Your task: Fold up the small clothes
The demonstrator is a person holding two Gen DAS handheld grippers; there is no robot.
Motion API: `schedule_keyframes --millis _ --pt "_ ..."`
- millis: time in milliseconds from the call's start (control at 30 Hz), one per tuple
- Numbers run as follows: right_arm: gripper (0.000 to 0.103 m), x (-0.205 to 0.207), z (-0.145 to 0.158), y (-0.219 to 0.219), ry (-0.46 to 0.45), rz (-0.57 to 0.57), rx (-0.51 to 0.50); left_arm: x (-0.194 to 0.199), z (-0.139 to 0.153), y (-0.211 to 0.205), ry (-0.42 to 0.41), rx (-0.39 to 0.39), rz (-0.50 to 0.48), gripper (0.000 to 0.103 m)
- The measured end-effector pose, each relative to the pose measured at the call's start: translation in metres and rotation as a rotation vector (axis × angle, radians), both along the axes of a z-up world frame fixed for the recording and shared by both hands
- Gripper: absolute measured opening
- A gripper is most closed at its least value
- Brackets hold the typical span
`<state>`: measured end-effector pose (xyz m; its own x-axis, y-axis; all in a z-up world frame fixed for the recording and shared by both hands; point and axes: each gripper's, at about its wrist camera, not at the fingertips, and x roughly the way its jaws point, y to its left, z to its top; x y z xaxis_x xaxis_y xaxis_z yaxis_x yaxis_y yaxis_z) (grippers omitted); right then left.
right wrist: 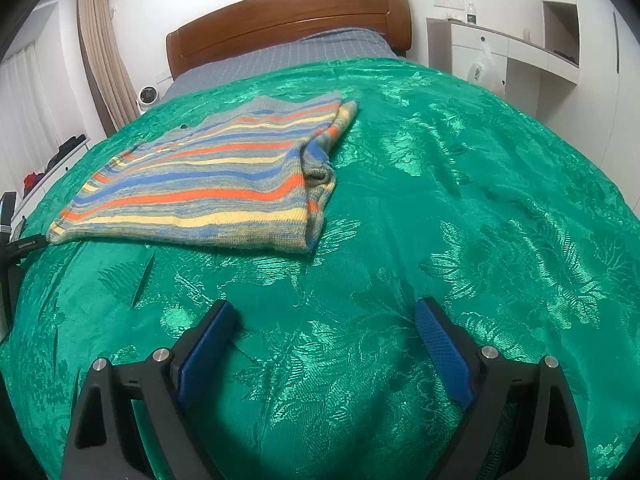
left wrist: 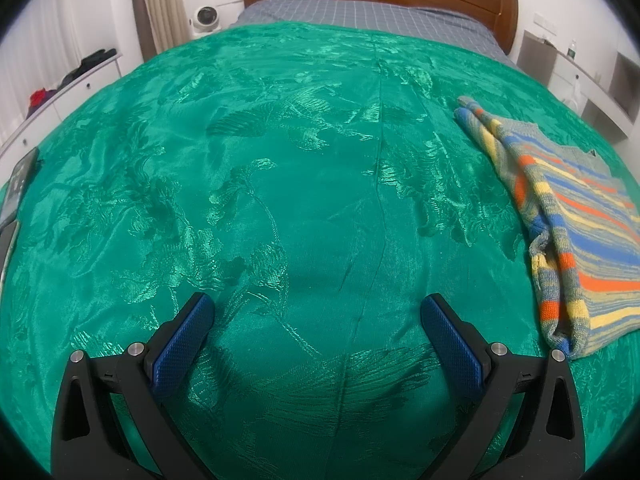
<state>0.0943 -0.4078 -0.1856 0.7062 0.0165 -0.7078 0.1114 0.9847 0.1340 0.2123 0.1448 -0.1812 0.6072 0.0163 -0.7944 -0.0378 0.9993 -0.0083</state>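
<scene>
A striped knit garment in blue, orange, yellow and grey lies folded flat on the green bedspread. In the right wrist view it sits ahead and to the left of my right gripper, which stands open over bare cloth, apart from the garment. In the left wrist view the same garment lies at the far right edge. My left gripper is open too, with only green bedspread between its blue pads.
A wooden headboard and grey checked sheet close the far end of the bed. White drawers stand at the right, a low white shelf at the left. A dark device lies at the bed's left edge.
</scene>
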Motion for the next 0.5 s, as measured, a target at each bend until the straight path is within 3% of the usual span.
schedule_keyframes --millis 500 --pt "0.091 -0.0015 0.0 -0.0014 -0.011 0.0 0.012 -0.0001 -0.0001 0.0001 0.0 0.0 0.0 0.103"
